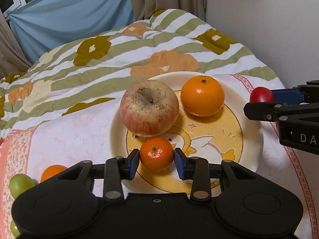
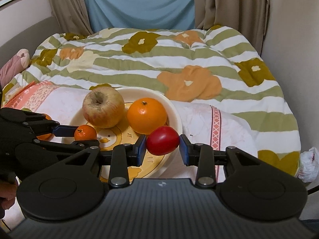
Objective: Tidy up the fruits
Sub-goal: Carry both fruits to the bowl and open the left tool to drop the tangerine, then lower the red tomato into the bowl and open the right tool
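A cream plate with a duck picture lies on a pink cloth and holds an apple, a large orange and a small mandarin. My left gripper is open: its blue pads flank the mandarin with slight gaps, and the fruit rests on the plate. My right gripper is shut on a red tomato just over the plate's near right rim. The right wrist view also shows the apple, the orange, the mandarin and the left gripper.
Off the plate to the left lie another orange and green fruits on the pink cloth. A flowered striped quilt covers the bed behind. A wall stands close on the right, and a white bag lies at the bed's right edge.
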Tool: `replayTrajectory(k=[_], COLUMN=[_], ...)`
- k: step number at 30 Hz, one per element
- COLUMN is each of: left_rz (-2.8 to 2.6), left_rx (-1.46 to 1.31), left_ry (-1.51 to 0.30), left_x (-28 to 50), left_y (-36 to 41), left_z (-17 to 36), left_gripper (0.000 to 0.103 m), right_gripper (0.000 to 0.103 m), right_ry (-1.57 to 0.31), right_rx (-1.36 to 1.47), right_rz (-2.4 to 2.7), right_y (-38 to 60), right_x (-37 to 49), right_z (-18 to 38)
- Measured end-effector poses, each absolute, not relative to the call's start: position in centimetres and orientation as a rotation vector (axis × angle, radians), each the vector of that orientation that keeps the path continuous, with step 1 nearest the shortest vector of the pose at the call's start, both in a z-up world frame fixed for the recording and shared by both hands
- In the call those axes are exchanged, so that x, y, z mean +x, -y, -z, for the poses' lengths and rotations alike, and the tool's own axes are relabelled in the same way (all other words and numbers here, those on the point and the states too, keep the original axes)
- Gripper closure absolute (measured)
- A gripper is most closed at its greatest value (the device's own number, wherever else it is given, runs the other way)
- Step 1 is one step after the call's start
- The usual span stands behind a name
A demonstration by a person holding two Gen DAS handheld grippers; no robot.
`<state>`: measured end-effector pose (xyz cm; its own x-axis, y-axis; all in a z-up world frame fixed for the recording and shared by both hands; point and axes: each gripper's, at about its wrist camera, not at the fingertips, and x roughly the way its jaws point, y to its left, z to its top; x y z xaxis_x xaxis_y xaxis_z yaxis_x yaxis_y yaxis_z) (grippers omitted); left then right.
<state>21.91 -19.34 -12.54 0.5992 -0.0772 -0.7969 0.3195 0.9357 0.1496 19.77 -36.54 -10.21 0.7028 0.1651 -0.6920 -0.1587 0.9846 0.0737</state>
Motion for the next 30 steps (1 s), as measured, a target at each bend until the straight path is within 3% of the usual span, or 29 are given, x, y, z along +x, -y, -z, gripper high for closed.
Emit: replayTrajectory(k=[1,2,3,27,29,30], left_rz=[0.23,0.227,0.221,0.161,0.162,0.162], left_rx=[0.294,0.295,0.295,0.169,0.163,0.162], left_ry=[-0.901,-0.895,-0.885,-0.835,-0.835,-0.834], left_x=[21.9,21.8,21.7,18.3,18.1,17.9], left_y=[19.4,19.5,19.5,16.0,15.8,15.7], left_z=[12.5,12.4,12.3,9.2,9.1,9.0], left_gripper=[0.037,0.017,0.01,0.01,0.01,0.01], right_gripper=[0.053,0.053,0.053,0.052,0.041,0.03], right_ry=[-0.772,-0.773,-0.774,-0.781,-0.781,-0.772], right_rx=[0.008,0.007,0.005,-0.248,-0.238,-0.234], right_rz=[-0.182,-0.184,-0.186,-0.306,-0.299,-0.31], right_y=[36.6,36.6,36.5,33.1,33.1,33.1], right_x=[19.9,20.0,20.1,21.6,21.4,21.2], right_z=[10.3,10.3,10.3,13.0,13.0,12.8])
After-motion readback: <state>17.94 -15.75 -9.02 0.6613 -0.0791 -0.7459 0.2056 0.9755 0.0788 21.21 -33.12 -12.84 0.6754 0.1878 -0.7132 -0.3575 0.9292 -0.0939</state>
